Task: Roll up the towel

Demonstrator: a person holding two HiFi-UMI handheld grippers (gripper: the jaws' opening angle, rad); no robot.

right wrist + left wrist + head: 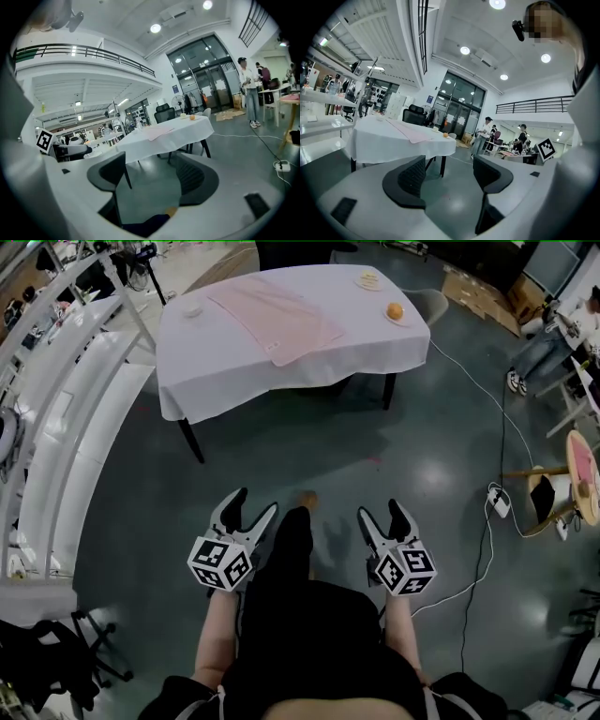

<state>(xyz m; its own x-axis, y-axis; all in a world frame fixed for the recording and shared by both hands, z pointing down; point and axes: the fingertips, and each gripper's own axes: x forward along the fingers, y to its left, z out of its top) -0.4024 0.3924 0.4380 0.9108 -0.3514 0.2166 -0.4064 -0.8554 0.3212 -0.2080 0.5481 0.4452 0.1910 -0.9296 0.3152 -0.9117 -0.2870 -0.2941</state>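
Floor: dark grey-green and glossy (309,437), a white cable (485,549) trailing over its right side.
Tabletop: draped in white cloth (216,343), on dark legs, well ahead.
Left side: long white shelves (66,399).
Far wall: tall dark-framed glass doors (459,105).
Ceiling: white, with round recessed lights (464,50).
Upper level: balcony with dark railing (93,50).
Far right: cardboard boxes (478,292).

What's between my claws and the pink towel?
In the head view, only bare grey floor, then the white-clothed table's near edge; the towel lies flat on it. The left claw and right claw are open.
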